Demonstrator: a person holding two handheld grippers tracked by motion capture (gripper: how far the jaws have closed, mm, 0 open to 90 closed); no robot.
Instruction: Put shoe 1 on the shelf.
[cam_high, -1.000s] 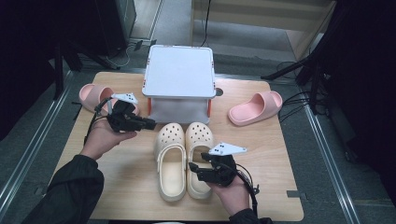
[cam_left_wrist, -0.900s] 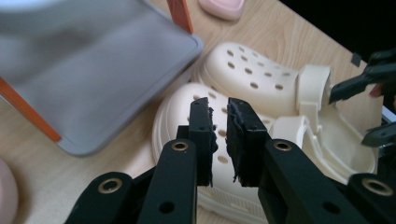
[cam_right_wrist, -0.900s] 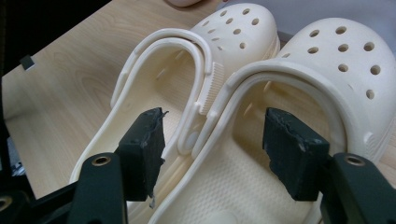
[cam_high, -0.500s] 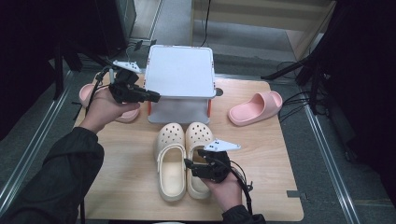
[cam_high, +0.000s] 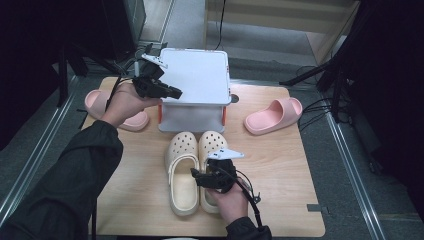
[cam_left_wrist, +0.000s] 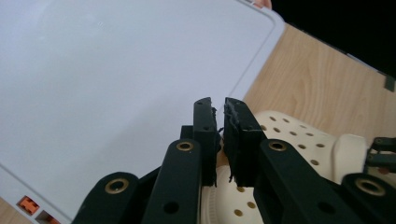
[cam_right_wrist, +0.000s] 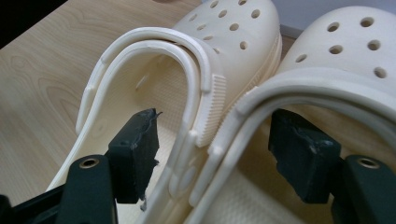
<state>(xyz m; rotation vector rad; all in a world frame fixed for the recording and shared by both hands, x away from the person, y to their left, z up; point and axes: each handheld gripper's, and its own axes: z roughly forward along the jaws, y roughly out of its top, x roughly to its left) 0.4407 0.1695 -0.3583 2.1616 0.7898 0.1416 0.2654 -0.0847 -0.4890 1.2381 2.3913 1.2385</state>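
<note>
A pair of cream clogs (cam_high: 183, 176) stands side by side on the wooden table (cam_high: 280, 175), toes toward a white lidded box (cam_high: 196, 75). My right gripper (cam_high: 199, 178) is open at their heels. In the right gripper view it (cam_right_wrist: 219, 140) straddles the two touching inner walls, one finger (cam_right_wrist: 137, 144) inside the left clog (cam_right_wrist: 154, 70) and the other inside the right clog (cam_right_wrist: 336, 51). My left gripper (cam_high: 172, 93) hovers at the lid's left front edge. Its jaws (cam_left_wrist: 217, 109) are shut with nothing between them, above the white lid (cam_left_wrist: 116, 84).
A pink slide (cam_high: 97, 102) lies left of the box, partly under my left hand. A second pink slide (cam_high: 274, 115) lies right of it. The box has orange latches (cam_high: 160, 112). Bare table lies to the right of the clogs (cam_left_wrist: 289, 135).
My left gripper has risen from the table left of the clogs and moved far and up to the box lid. The right gripper has stayed at the clogs' heels.
</note>
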